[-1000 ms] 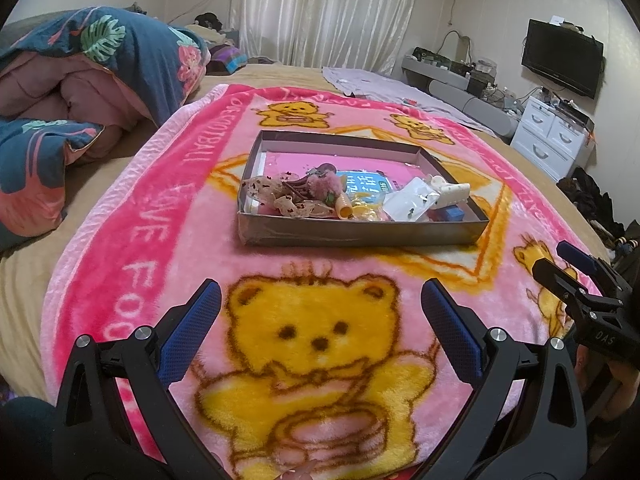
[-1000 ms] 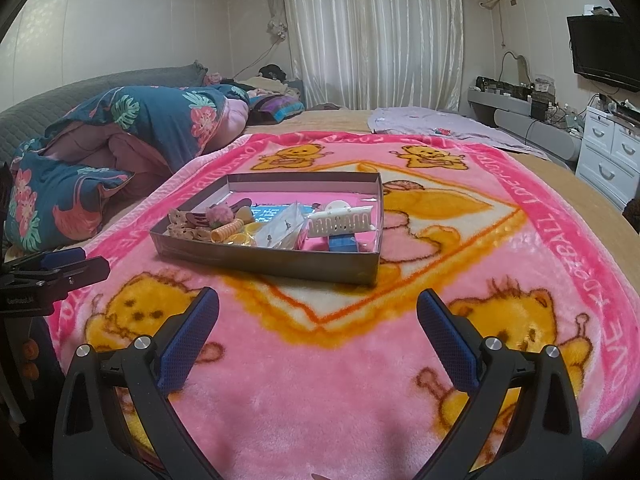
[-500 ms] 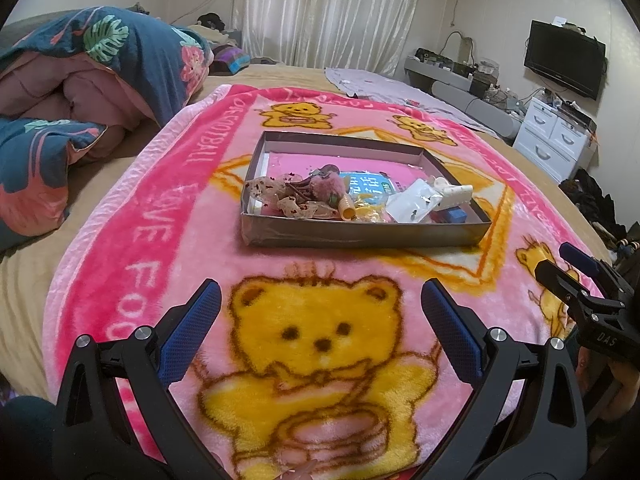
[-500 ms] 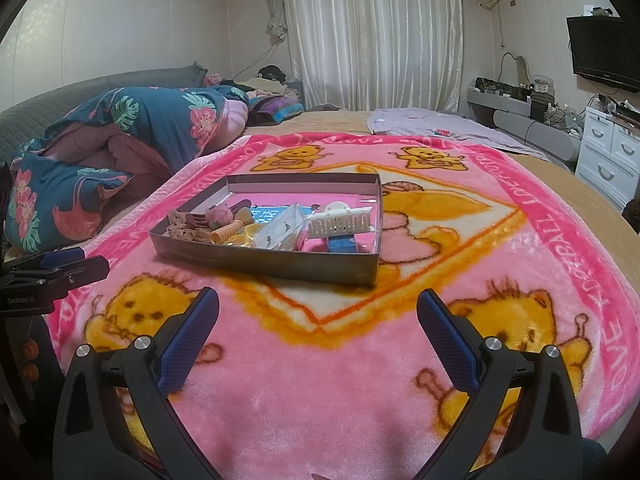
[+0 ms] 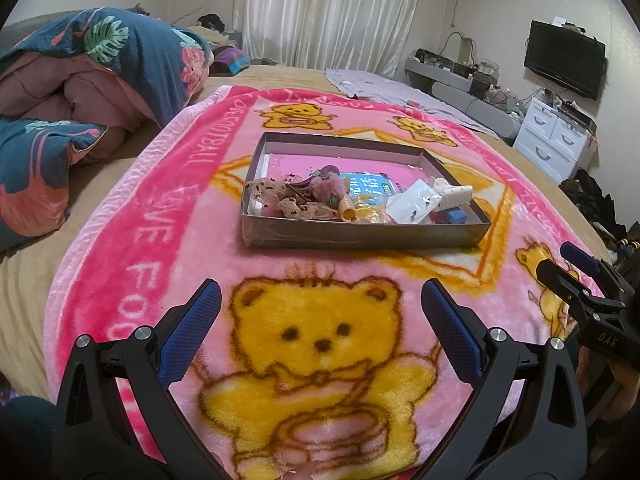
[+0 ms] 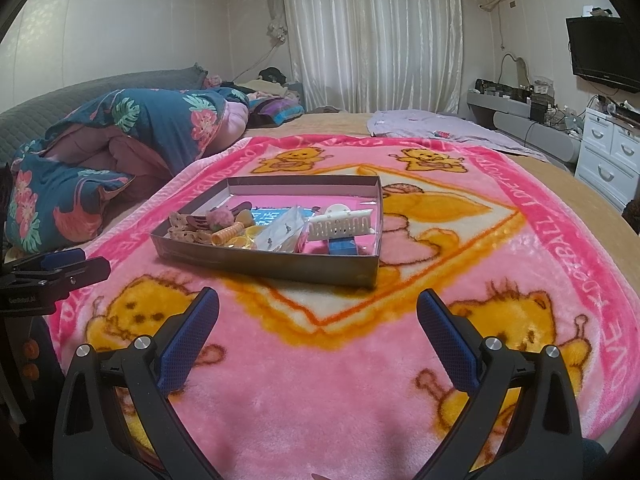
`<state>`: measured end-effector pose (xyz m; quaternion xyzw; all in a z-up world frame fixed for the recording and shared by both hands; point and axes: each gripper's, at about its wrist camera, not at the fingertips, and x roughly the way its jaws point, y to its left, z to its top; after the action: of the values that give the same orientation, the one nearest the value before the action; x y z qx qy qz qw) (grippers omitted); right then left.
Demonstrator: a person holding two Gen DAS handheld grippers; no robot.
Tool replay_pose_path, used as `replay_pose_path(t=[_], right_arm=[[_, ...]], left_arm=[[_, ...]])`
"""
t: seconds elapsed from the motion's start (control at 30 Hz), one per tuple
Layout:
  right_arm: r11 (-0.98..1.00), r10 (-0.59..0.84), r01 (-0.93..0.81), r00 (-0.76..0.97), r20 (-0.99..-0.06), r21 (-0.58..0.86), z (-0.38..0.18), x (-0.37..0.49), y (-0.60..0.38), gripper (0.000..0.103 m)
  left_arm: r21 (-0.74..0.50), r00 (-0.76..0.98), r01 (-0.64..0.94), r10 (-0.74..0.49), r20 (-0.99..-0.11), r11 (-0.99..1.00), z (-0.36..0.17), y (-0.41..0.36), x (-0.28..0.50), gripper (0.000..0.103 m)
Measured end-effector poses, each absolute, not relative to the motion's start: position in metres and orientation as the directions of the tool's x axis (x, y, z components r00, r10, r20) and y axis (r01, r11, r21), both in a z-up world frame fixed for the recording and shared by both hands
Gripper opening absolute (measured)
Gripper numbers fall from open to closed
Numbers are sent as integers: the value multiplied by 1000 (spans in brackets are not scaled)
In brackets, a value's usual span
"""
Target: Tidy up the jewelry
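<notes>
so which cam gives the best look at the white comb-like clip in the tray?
Right wrist: the white clip lies broadside with its teeth visible. Left wrist shows it foreshortened at the tray's far right, teeth hidden.

A box (image 6: 276, 266) is set on the blanket (image 6: 360, 380), near its middle. The blanket is spread on the bed (image 6: 560, 200). Inside the box, a bow (image 5: 276, 196) is kept at the left and a comb (image 6: 342, 226) at the right. A quilt (image 6: 120, 148) is piled by the blanket's left edge.
</notes>
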<state>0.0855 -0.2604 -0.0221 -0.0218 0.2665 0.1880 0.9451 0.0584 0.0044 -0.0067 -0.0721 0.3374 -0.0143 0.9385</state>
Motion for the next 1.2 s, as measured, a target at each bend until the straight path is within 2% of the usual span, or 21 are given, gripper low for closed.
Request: replay_pose_path(t=[0.67,0.9,1.1,1.2], right_arm=[[929,342,-366,788,-512,57,-21,85,-261,99],[932,334,-358,787,-519,57,-23,87,-262,99],[953,286,-291,772,-567,84,-30,113,-275,99],[978,186,-203,794,-579,36,-23,150,-294,99]], left_arm=[[-145,771,-20,-77,-633,989,-7,4,58,94],[-140,751,-46,-58,-658,989,-10,7,63,94],[-201,733,-93,-69,-677,975,-14,22,72,94],[-164,716,-160,0,-698,973,-12,42,90,94]])
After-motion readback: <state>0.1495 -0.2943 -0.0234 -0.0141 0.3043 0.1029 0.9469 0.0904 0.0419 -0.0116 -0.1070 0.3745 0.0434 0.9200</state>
